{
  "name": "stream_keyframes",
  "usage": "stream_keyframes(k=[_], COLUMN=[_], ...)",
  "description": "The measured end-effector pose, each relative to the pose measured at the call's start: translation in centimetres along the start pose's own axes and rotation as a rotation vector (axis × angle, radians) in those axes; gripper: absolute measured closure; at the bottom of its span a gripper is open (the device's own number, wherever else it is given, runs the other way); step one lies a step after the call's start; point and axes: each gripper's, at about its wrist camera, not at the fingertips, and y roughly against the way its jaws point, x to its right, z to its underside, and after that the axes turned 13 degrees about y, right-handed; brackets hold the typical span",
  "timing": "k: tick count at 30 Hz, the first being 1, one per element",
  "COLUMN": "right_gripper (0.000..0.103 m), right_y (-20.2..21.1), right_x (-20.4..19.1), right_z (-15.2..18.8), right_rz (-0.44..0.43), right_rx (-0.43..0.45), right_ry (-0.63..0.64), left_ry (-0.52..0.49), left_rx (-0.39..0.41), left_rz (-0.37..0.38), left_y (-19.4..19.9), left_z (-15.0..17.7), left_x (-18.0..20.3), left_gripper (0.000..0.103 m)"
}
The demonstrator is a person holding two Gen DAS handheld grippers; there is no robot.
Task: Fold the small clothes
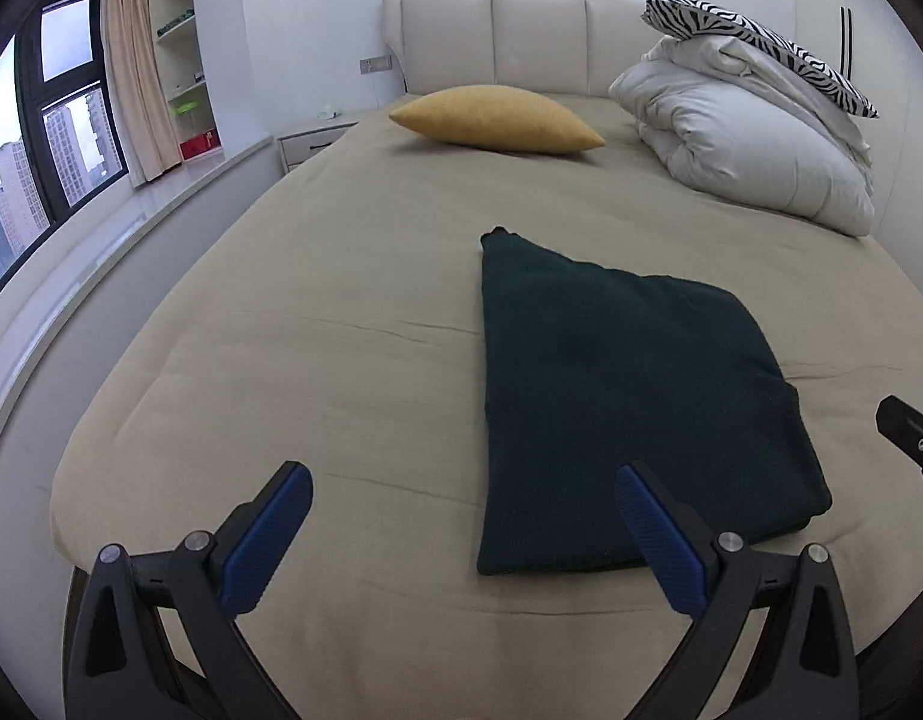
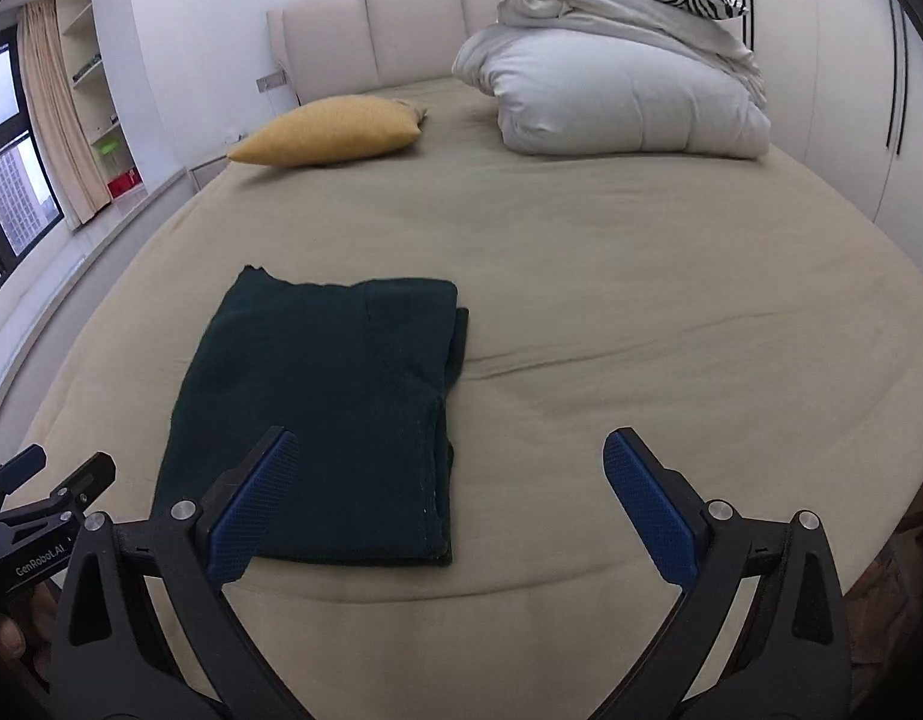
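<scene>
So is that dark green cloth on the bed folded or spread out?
Folded. The dark green cloth lies as a compact rectangle on the bed, with stacked layers showing along its right edge.

The garment [image 1: 611,408] is showing a very dark green, plain and unpatterned, lying at the centre of the sheet [image 1: 341,360], which is showing an even khaki beige. At twelve o'clock from the garment, the pillow [image 1: 497,119] is glowing mustard yellow. At two o'clock, the duvet [image 1: 749,144] is reading off-white, and the cushion [image 1: 761,39] topping it is wearing black-and-white zebra stripes. The headboard [image 1: 509,36] is showing cream. At ten o'clock the curtain [image 1: 128,66] is hanging pale beige beside a black window frame [image 1: 32,102]. Both the left gripper [image 1: 464,531] and right gripper [image 2: 449,492] are showing black arms with blue textured pads [image 1: 269,546].
</scene>
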Motion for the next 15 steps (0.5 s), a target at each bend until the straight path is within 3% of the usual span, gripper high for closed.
stream_keyframes(k=[15], right_gripper=[0.0], right_y=[-2.5], right_x=[-3.3], right_z=[1.7], right_rz=[-0.015], right_rx=[-0.07], right_ry=[0.105], left_ry=[0.004], left_rx=[-0.043], left_rz=[-0.012], left_y=[-1.5], left_z=[1.6], left_x=[-0.5], left_gripper=[0.0])
